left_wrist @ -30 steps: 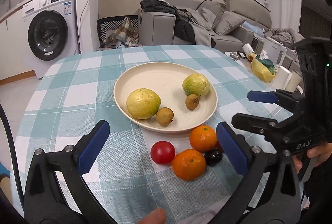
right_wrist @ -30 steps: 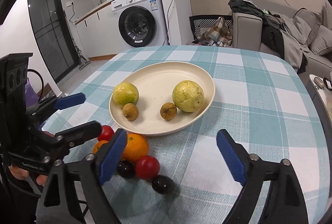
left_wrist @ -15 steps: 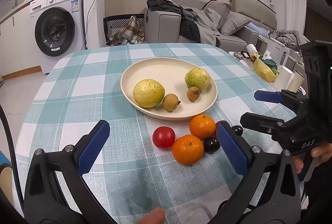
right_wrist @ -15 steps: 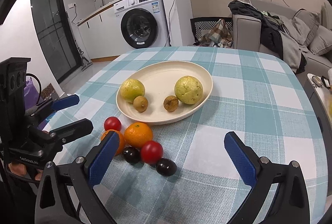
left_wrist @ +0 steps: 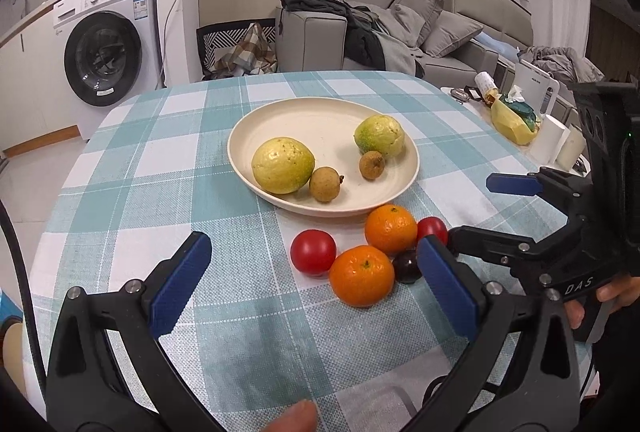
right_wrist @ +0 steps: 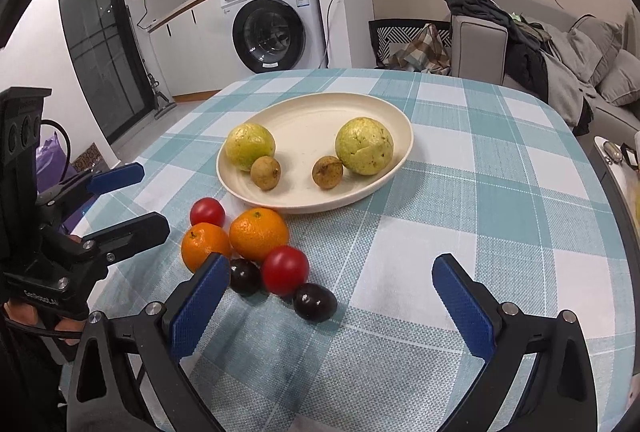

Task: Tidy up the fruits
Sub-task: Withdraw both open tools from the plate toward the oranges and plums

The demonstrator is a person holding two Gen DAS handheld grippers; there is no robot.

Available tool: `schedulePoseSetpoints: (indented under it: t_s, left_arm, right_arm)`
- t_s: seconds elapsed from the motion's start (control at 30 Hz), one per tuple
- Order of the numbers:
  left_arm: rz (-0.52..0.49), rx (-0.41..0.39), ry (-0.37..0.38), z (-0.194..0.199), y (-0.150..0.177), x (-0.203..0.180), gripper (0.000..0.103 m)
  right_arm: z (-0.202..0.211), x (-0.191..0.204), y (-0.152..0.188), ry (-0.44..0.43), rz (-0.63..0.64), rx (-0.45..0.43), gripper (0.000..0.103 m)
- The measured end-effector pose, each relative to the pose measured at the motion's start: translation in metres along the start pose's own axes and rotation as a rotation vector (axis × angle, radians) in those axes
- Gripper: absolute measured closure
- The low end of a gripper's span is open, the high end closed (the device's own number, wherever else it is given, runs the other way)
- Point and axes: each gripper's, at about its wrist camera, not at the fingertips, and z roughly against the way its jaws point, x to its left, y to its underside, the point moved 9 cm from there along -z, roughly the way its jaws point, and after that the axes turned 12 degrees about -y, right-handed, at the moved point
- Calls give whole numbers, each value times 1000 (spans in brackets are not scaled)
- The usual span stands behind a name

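Observation:
A cream plate (left_wrist: 320, 120) (right_wrist: 316, 120) on the checked tablecloth holds two yellow-green guavas (left_wrist: 283, 165) (left_wrist: 379, 136) and two small brown longans (left_wrist: 325, 184) (left_wrist: 371, 165). In front of it lie two oranges (left_wrist: 362, 275) (left_wrist: 391, 229), two red tomatoes (left_wrist: 313, 252) (left_wrist: 431, 229) and dark plums (left_wrist: 406, 266) (right_wrist: 315, 301). My left gripper (left_wrist: 316, 286) is open and empty, hovering before the loose fruit. My right gripper (right_wrist: 340, 302) is open and empty, above the plums and a tomato (right_wrist: 285, 270).
The round table (left_wrist: 132, 168) has edges close on all sides. A side surface at the right holds a yellow bag (left_wrist: 512, 122) and white containers. A washing machine (left_wrist: 106, 44) and a grey sofa (left_wrist: 400, 32) stand behind.
Both grippers have drawn back from the plate and risen a little, so the fruit sits farther ahead. Both stay open. No fruit has moved.

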Motion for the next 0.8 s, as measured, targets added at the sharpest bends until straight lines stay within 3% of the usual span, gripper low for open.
schedulePoseSetpoints:
  t_s: [0.8]
  left_arm:
    - [-82,76,22,-17,16,-19,1]
  right_arm:
    - [-20,-2,22,5,2,133,1]
